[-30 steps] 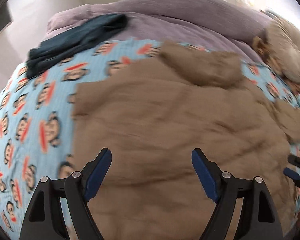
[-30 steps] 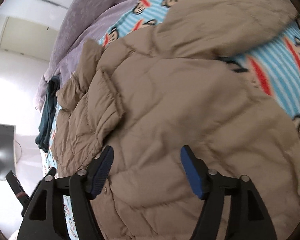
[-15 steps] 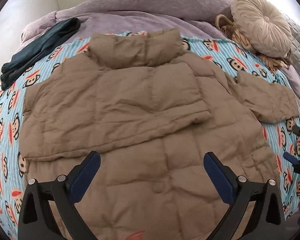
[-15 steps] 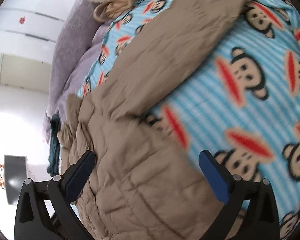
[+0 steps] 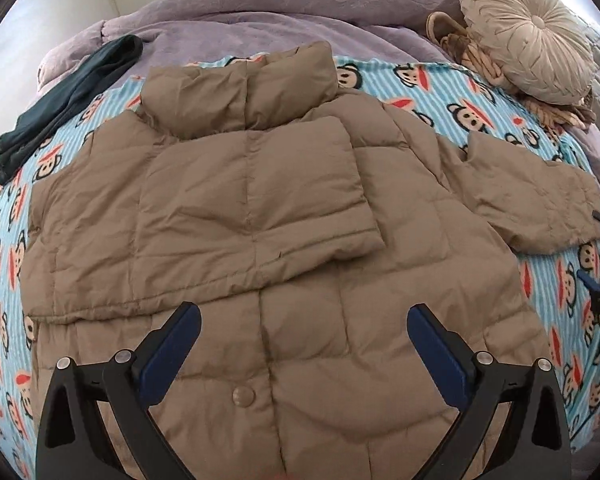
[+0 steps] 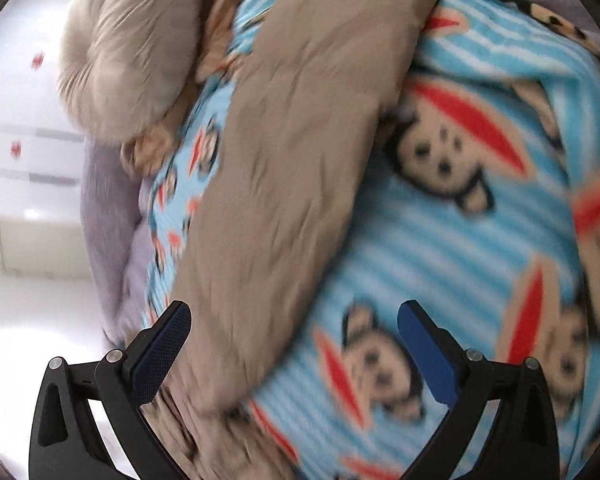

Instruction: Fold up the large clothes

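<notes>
**Item:** tan quilted puffer jacket (image 5: 260,216), laid flat on a bed, on the blue-striped monkey-print blanket (image 5: 4,248). Collar at the far end from the left tongs (image 5: 304,344), hem nearest them.

**Tongs state**
- Left tongs: spread wide, nothing between the pads; they hover over the lower jacket body, approx. above the centre placket. A snap button (image 5: 242,395) sits just below the gap.
- Right tongs (image 6: 294,340): spread wide, empty. View is motion-blurred. The unfolded sleeve (image 6: 300,152) runs away ahead of them, nearer the left-hand pad; bare blanket lies ahead of the right-hand pad.

**Layout rel. to left tongs**
- Ahead, left of centre: one sleeve (image 5: 236,208) is folded across the chest, cuff end pointing right.
- Ahead, far right: the other sleeve lies out flat on the blanket, not yet folded in.
- Far left: dark teal garment (image 5: 68,96), apart from the jacket. Far right: round pleated cushion (image 5: 528,36).

**Handling (est.)**
- Soft, lofty, prob. light for its bulk. No stiffness; sags if lifted at one point.
- Padding is springy: folds likely reopen unless pressed flat.
- Shell fabric looks smooth, so a shallow pinch may slip. Take a deep bite through the full layer.

**Grip points (rec.)**
- Right tongs: cuff or outer edge of the flat sleeve, then carry it across the chest.
- Left tongs: hem corner or side seam for the later body fold; avoid pinching mid-panel, where only puffed shell is caught.
</notes>
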Demonstrator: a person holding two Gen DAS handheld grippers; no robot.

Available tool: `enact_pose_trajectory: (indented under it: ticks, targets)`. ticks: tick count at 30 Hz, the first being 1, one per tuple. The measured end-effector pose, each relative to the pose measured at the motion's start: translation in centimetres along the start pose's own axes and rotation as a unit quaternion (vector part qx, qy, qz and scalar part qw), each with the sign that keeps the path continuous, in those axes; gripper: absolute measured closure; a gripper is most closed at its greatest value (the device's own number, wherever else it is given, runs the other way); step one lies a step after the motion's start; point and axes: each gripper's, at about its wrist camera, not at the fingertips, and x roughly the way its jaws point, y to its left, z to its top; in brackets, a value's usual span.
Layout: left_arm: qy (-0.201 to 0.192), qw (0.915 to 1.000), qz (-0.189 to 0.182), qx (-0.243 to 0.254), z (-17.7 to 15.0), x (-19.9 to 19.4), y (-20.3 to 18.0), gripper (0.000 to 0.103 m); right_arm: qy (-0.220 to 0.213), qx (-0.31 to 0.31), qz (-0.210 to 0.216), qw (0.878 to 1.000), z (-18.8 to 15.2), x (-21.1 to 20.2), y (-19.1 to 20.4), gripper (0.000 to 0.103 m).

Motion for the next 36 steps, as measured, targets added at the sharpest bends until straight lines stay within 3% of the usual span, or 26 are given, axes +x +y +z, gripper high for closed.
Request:
enact_pose_trajectory:
  ticks: [4,7,8,9,11,13,18,22,26,28,30,36]
  targets:
    - [0.017,0.9997,-0.016,-0.010,0.7,0.9,-0.1,0.000,-0.005,0.060,0.041,0.997,3.5,2.1,-1.2,0.000]
    - [0.003,0.9998,-0.014,-0.014,1.4,0.6,-0.1,0.000,-0.010,0.092,0.064,0.994,4.8,3.0,-1.1,0.006]
    - [0.000,0.9997,-0.015,-0.016,1.7,0.4,0.0,0.000,-0.009,0.101,0.072,0.992,5.0,3.2,-1.0,0.022]
    - [-0.005,0.9997,-0.014,-0.020,2.0,0.2,0.1,0.000,-0.004,0.111,0.081,0.991,5.3,3.4,-0.9,0.059]
    - [-0.017,0.9994,-0.012,-0.029,2.8,-0.3,0.5,0.000,0.019,0.124,0.086,0.988,5.9,4.1,-0.6,0.096]
    - [-0.035,0.9987,-0.007,-0.037,3.7,-1.1,1.3,0.000,0.019,0.112,0.100,0.988,6.0,4.0,0.5,0.096]
    - [-0.075,0.9955,0.014,-0.057,5.6,-3.1,4.3,0.000,0.020,-0.013,0.105,0.994,4.4,2.2,7.0,0.096]
    - [-0.089,0.9922,0.031,-0.081,6.1,-3.8,7.8,0.000,0.030,-0.151,0.113,0.982,0.2,1.5,15.1,0.096]
    - [-0.086,0.9892,0.052,-0.107,5.6,-3.6,11.7,0.000,0.053,-0.288,0.127,0.948,-7.1,2.8,23.8,0.096]
    - [-0.085,0.9874,0.055,-0.121,5.2,-3.5,13.6,0.000,0.064,-0.356,0.123,0.924,-11.7,3.8,26.9,0.096]
    - [-0.087,0.9855,0.061,-0.133,4.7,-3.3,15.2,0.000,0.083,-0.432,0.116,0.891,-17.6,5.7,30.1,0.096]
    - [-0.084,0.9806,0.080,-0.158,2.5,-2.2,19.3,0.000,0.129,-0.569,0.048,0.811,-32.0,12.1,32.1,0.096]
